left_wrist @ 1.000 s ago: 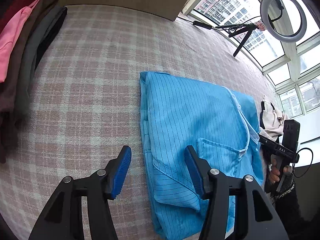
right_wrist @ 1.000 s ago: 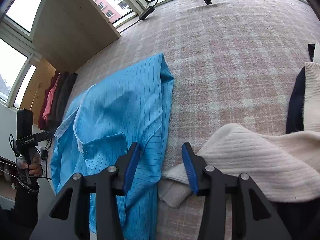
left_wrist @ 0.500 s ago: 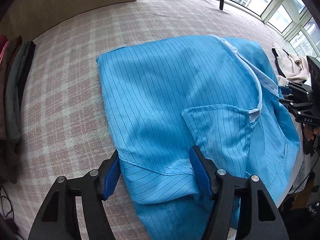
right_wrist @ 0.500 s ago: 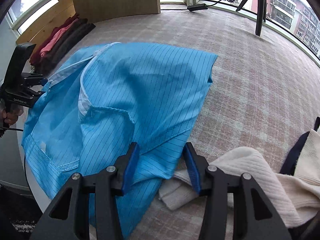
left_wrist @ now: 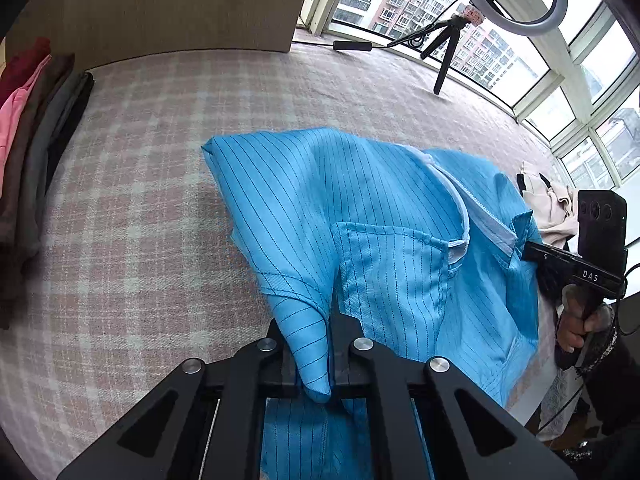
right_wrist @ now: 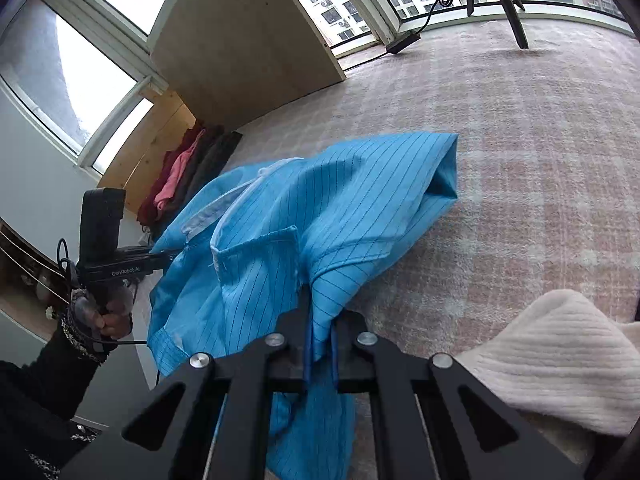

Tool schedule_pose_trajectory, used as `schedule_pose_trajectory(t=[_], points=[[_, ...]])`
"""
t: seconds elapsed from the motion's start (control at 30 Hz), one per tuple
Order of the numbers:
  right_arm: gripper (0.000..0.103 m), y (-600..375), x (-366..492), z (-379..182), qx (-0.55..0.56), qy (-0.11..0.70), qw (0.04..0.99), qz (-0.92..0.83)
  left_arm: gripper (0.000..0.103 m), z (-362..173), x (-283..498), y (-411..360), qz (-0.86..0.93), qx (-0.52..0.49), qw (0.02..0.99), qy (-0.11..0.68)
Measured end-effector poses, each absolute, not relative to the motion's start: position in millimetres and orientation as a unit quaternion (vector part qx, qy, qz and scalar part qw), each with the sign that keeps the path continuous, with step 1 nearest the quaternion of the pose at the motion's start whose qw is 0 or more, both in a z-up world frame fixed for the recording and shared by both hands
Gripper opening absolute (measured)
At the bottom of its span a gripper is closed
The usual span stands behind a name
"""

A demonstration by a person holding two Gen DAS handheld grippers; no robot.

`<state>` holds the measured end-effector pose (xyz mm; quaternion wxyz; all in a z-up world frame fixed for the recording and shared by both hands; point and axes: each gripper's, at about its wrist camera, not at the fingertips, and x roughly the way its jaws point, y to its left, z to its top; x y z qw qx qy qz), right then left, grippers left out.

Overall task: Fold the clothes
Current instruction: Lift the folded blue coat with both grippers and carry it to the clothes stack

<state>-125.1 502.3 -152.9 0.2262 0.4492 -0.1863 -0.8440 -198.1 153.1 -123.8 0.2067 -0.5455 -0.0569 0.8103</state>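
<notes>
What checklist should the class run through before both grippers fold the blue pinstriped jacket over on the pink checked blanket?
1. Left gripper shut on the blue pinstriped jacket: ok.
2. Right gripper shut on the jacket: ok.
3. Grips on matching corners: cannot tell.
4. Pink checked blanket bare beyond the jacket: ok.
5. Cream ribbed knit garment apart from the jacket: ok.
6. Jacket lying smooth: not ok, it bunches between the grips.
</notes>
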Motion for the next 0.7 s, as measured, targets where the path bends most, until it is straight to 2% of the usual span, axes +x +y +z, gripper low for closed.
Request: schedule_pose_trajectory(t=[0.13, 0.4, 0.7], points=[[0.006, 510.2, -123.1, -133.3, 0.417, -0.252, 0.247, -0.838, 0.006, -95.0, -183.6, 134.3, 0.827, -0.52, 0.202, -0.063], [0.005, 476.7, -134.8, -58.5, 0.369, -0.231, 0.287, -0.853, 0.005, -43.1, -200.4, 115.1, 0.853, -0.481, 0.199, -0.039], [0.005, 356.6, -191.5, 22.3, 0.313, -0.157, 0.319, -0.881, 0.005, 27.6, -228.2, -7.9, 0.896, -0.41, 0.17, -0.029]])
